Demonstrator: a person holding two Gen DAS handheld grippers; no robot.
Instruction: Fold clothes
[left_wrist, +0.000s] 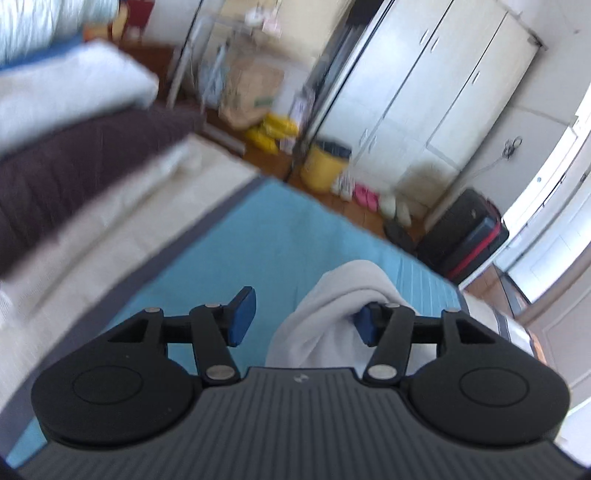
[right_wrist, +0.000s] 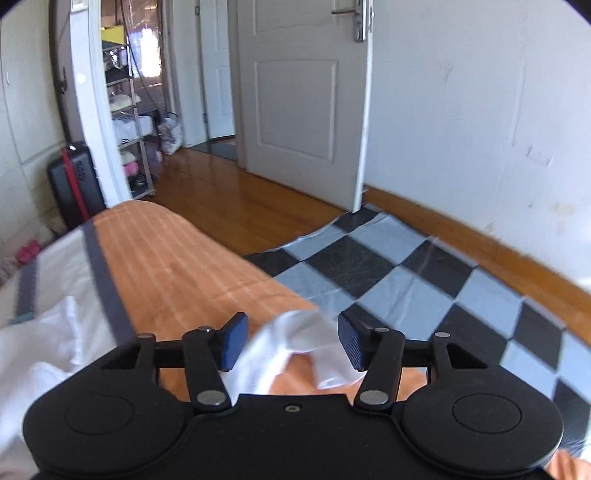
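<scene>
White cloth (left_wrist: 332, 317) is draped between the parted fingers of the left hand-held gripper (left_wrist: 303, 317) and the right hand-held gripper (right_wrist: 291, 341), ungrasped.

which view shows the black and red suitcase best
The right wrist view: the suitcase stands fairly sharp beside the doorway, its front and red stripe visible, though its base is hidden behind the bed. The left wrist view also catches the suitcase, but it lies near the frame's edge, tilted by the fisheye and softened by blur.
</scene>
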